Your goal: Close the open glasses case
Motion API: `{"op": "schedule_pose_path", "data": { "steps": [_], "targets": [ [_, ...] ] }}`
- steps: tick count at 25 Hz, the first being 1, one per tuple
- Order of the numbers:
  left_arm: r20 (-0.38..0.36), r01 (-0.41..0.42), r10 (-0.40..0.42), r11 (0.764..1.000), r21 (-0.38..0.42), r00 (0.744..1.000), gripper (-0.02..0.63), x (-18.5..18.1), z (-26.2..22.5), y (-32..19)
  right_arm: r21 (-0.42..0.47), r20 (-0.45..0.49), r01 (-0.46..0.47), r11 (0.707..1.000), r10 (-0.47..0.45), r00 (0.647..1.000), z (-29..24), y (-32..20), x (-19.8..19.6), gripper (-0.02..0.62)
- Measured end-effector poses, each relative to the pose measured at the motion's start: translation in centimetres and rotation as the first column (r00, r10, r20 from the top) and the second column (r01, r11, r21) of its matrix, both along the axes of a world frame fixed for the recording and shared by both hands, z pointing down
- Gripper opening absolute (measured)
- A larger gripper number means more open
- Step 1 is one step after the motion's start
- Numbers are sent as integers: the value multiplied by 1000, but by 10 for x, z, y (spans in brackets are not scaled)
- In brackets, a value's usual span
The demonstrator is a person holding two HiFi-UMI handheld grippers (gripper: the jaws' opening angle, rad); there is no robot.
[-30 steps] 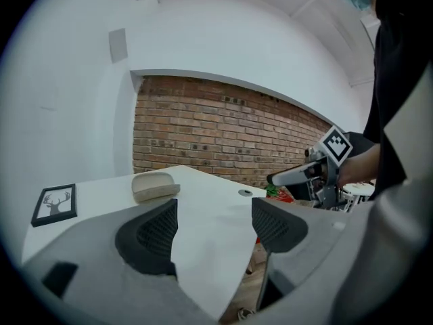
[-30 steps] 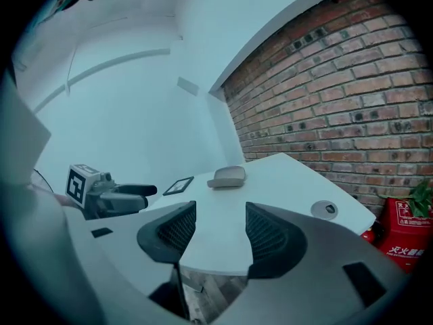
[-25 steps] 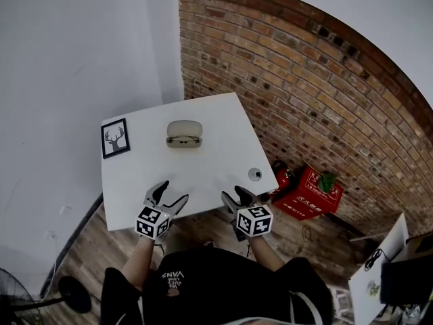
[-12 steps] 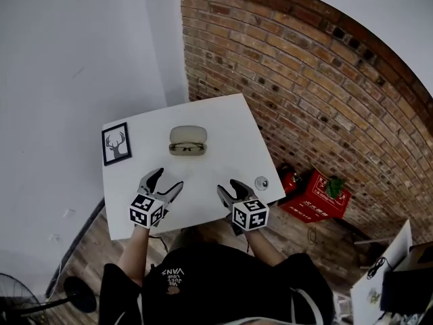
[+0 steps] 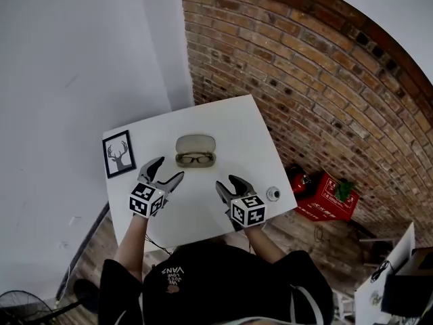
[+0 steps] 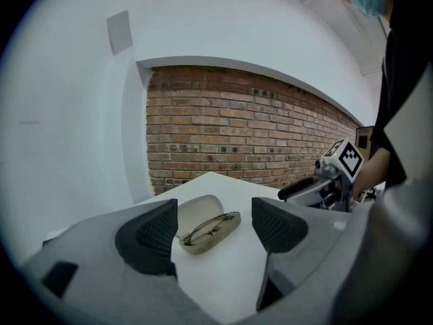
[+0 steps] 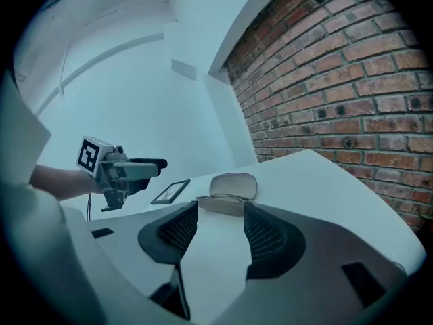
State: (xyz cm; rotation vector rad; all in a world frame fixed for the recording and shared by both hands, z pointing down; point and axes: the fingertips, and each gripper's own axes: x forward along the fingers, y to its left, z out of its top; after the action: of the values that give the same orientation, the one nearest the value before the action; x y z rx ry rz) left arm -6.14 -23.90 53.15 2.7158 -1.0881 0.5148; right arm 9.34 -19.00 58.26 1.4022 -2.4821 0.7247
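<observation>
An open beige glasses case lies in the middle of the white table. Its lid is tipped back and a pair of dark-rimmed glasses rests in the base. My left gripper hovers over the table just left of and nearer than the case, open and empty. My right gripper is nearer and right of the case, also open and empty. In the left gripper view the case shows between the pads, some way ahead. The right gripper view has the case beyond its pads.
A framed deer picture lies at the table's left edge. A small round object sits by the near right corner. A brick wall runs along the right, with a red box on the floor below it.
Both grippers have moved forward from the table's near edge over the tabletop towards the case. The case itself has not moved.
</observation>
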Motion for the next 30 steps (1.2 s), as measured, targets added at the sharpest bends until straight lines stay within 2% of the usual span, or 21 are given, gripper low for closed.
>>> {"op": "schedule_pose_path", "data": {
  "steps": [7,17,20,25,30],
  "targets": [
    [67,-52,52,999,3,996,339,-7,11,-46,-21,-18,-5,1000,5,1000,15,-33,-13,192],
    [41,-83,87,993,-88,995,341,3,64,-91,-66,-50,-19,998,16,999,41,-73,-30,193],
    [3,-71,71,991,-114,997,342,3,77,-105,-77,-59,-14,997,9,998,47,-82,-34,195],
    [-104,-47,29,983,-177,994,368,2,98,-123,-113,-70,0,994,-8,997,59,-87,-41,196],
    [-206,-84,39,973,-214,978,399,9,108,-127,-118,-97,-10,993,-1,995,63,-86,-41,196]
  ]
}}
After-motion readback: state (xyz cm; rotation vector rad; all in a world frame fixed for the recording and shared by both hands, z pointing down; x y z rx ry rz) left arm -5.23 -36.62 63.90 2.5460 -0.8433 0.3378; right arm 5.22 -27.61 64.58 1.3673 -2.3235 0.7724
